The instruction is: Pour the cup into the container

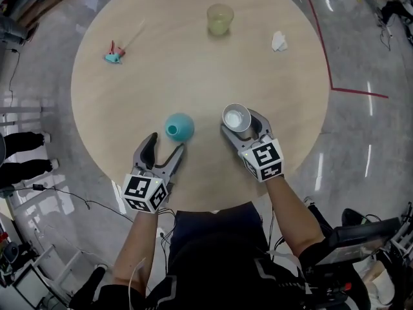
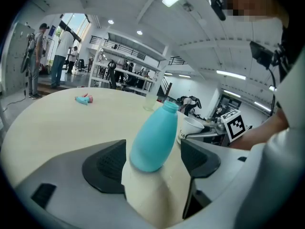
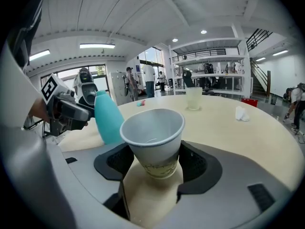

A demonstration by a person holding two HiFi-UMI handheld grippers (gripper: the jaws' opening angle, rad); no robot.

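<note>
A white paper cup (image 1: 236,118) stands upright near the round table's front edge, and a little liquid shows at its bottom (image 3: 151,140). My right gripper (image 1: 242,124) is shut on its lower half, with a pad against each side (image 3: 157,161). Left of it stands a teal bottle (image 1: 179,126) with an open neck. My left gripper (image 1: 166,142) is open just in front of the bottle. In the left gripper view the bottle (image 2: 152,137) stands between the jaws with a gap on either side.
A clear cup of yellowish liquid (image 1: 220,19) stands at the far side of the wooden table (image 1: 193,70). A crumpled tissue (image 1: 279,41) lies at the far right and a small teal and red object (image 1: 114,56) at the far left. People stand beyond the table.
</note>
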